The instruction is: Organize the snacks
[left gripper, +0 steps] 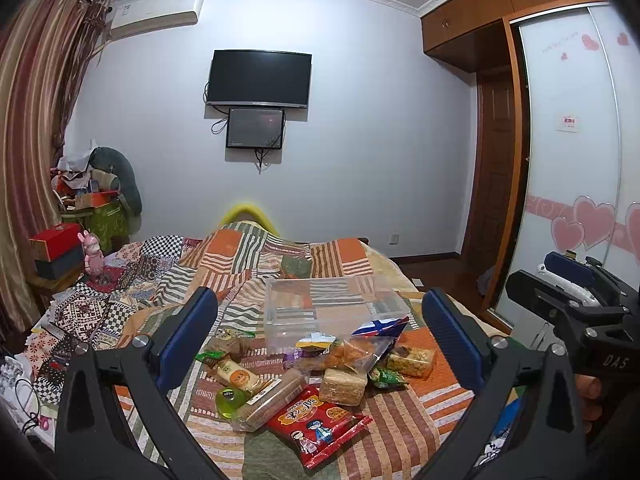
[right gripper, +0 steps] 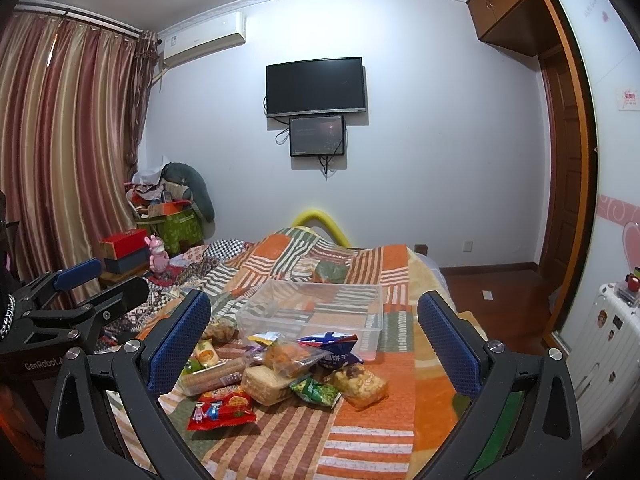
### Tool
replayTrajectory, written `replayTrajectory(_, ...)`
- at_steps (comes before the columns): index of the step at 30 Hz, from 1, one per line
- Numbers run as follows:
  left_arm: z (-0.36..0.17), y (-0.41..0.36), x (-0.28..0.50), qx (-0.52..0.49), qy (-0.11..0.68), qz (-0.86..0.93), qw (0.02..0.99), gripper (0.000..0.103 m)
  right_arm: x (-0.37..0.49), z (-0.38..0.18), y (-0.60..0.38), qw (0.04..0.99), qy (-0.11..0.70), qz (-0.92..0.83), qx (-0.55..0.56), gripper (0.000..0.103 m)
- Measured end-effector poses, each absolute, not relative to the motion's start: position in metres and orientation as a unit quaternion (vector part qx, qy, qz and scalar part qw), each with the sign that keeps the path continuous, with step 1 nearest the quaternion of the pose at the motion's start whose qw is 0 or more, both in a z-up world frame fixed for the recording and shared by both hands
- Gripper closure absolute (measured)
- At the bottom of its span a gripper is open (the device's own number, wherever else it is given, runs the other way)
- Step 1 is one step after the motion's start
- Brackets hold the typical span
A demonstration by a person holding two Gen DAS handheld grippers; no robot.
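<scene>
Crinkly red snack bag [left gripper: 318, 428] looks light, slippery, crushable; we pinch sealed edge, drop in clear box [left gripper: 332, 308]; left gripper [left gripper: 320, 334], right gripper [right gripper: 314, 338] both spread wide, holding nothing

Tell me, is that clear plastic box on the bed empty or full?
Empty: the clear plastic box shows only the quilt pattern through its walls; the snacks lie outside it.

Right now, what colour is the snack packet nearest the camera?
Red packet, cartoon figures; clearest in left wrist view.
</scene>
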State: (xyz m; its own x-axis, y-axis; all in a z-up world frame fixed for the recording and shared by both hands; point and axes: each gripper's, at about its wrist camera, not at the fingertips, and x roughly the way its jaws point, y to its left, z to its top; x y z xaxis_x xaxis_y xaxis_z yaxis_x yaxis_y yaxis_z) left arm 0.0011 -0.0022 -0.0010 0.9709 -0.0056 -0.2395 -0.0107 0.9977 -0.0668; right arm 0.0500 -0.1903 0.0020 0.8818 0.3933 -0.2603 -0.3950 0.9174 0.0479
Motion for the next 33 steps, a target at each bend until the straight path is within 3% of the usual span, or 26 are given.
replayTrajectory(20, 0.000, 0.004, 0.005, -0.031, 0.117, 0.009, 0.993, 0.000, 0.056, -0.003, -0.193, 0.966, 0.147, 0.213, 0.007, 0.001)
replayTrajectory(26, -0.012, 0.021, 0.022, -0.027, 0.150, 0.014, 0.988, 0.011, 0.072, -0.011, -0.196, 0.961, 0.175, 0.216, 0.007, 0.014)
replayTrajectory(33, -0.033, 0.055, 0.051, -0.020, 0.198, 0.028, 0.980, 0.016, 0.100, -0.032, -0.200, 0.951, 0.228, 0.208, 0.001, 0.028)
